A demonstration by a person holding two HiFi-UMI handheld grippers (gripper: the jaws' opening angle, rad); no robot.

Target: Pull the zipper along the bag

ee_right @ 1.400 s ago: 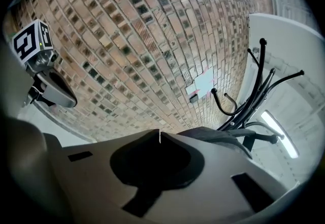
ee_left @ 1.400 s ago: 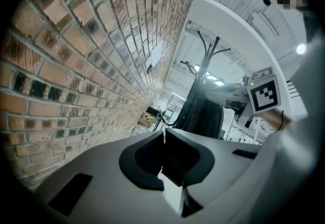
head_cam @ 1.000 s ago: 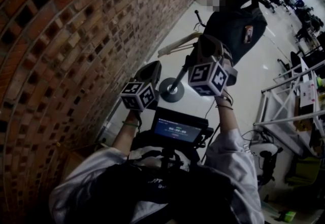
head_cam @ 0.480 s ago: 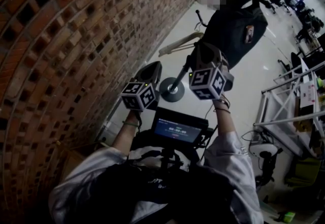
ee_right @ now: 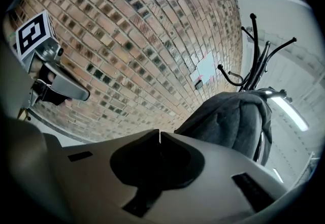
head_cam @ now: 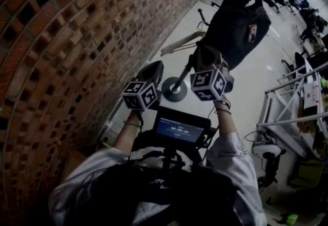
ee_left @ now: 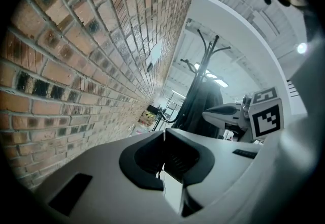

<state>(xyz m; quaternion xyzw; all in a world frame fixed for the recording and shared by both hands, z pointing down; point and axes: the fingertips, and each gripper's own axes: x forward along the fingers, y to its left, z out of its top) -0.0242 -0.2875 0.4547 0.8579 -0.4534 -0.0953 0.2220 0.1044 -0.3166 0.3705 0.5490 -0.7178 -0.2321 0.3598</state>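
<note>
Two grippers, both of smooth pale plastic with dark hollowed pads, are held up short of the coat stand (head_cam: 180,79), neither touching it. The left gripper (ee_left: 163,132) has its jaws pressed together with nothing between them. The right gripper (ee_right: 159,134) is likewise closed on nothing. Each carries a cube with square black-and-white markers.

The bag (head_cam: 237,27) is a dark backpack of soft matte fabric, rounded and slack. It hangs from the upper part of the coat stand, a thin black metal pole on a flat round base with curved hooks at the top. In the right gripper view the bag fills the space just beyond the jaw tips. In the head view the right gripper overlaps the bag's lower edge, and whether they touch cannot be told.

To the left of the stand runs a rough brick wall (head_cam: 77,40), close beside the left gripper. To the stand's right, pale glossy floor (head_cam: 256,91) lies open as far as some metal frames (head_cam: 287,104).

The zipper cannot be made out in any view. The bag's top is cut off in the head view, and a pale bar near the stand's pole is too unclear to name.
</note>
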